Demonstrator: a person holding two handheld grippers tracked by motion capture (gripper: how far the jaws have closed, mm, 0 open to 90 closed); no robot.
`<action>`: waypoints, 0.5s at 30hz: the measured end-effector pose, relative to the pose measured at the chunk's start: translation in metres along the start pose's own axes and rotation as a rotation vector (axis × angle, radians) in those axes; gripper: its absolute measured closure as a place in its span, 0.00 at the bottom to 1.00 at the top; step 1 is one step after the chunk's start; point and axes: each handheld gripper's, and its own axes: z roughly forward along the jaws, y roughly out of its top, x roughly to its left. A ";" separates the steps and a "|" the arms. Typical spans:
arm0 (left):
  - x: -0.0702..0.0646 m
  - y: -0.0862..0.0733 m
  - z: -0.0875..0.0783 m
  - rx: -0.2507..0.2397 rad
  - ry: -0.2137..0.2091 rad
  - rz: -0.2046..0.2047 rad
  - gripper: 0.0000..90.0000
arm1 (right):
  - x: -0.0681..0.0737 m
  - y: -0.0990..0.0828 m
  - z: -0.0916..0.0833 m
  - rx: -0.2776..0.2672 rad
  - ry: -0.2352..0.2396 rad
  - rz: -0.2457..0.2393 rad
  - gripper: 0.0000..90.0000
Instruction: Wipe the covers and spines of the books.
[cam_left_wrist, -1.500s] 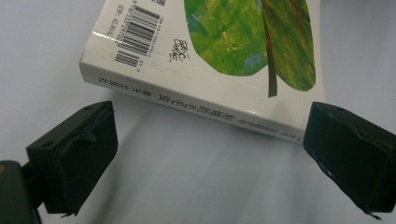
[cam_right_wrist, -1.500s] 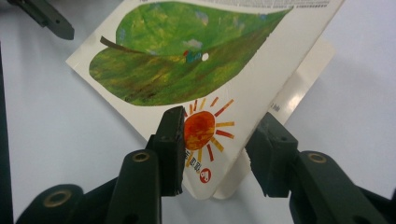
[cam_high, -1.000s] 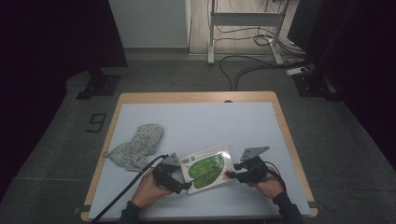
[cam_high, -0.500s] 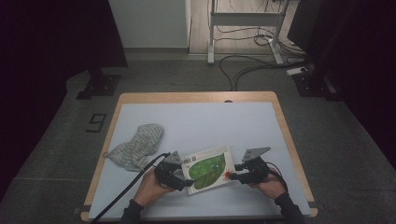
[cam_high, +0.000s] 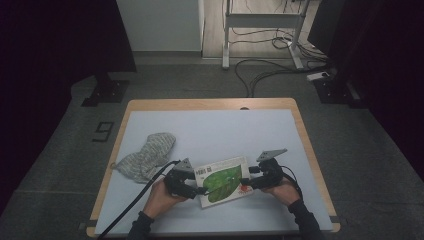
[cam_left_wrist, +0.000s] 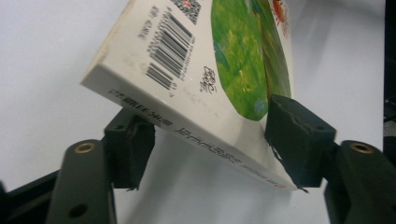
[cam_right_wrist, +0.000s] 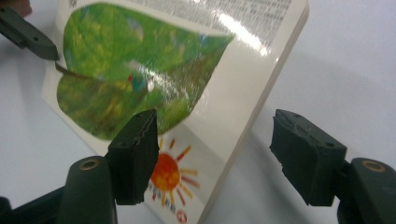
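**Inspector:** Nearest the bench's front edge, what do the hands hold?

**Assistant:** The left claw (cam_high: 199, 190) straddles the spine corner of the thin white hardcover book with a green leaf and orange sun on its cover (cam_high: 224, 180). Its jaws have just been closing; in the left gripper view one pad (cam_left_wrist: 299, 135) touches the cover and the other (cam_left_wrist: 128, 144) sits under the lower face, so it looks clamped on the book (cam_left_wrist: 205, 70).

**Inspector:** And the right?

**Assistant:** The right claw (cam_high: 248, 182) is at the book's opposite edge. Its jaws have just been opening; one pad (cam_right_wrist: 135, 154) lies over the cover, the other (cam_right_wrist: 303, 154) stands clear of the edge. Jaws apart, no grip.

**Inspector:** Position of the book?

**Assistant:** Between both claws, on the white-topped, wood-rimmed bench (cam_high: 215, 130), spine corner tilted up.

**Inspector:** Farther back?

**Assistant:** A grey knitted cloth (cam_high: 146, 157) lies to the left, well apart from the book.
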 end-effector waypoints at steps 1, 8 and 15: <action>0.000 0.001 -0.001 0.001 -0.001 0.003 0.40 | -0.001 0.002 0.000 -0.004 0.007 0.001 0.39; 0.002 0.009 -0.008 0.004 0.005 0.004 0.49 | 0.002 0.011 -0.004 -0.025 -0.004 -0.006 0.50; 0.004 0.014 -0.016 -0.002 0.006 -0.007 0.57 | 0.006 0.014 -0.010 -0.046 -0.020 -0.003 0.58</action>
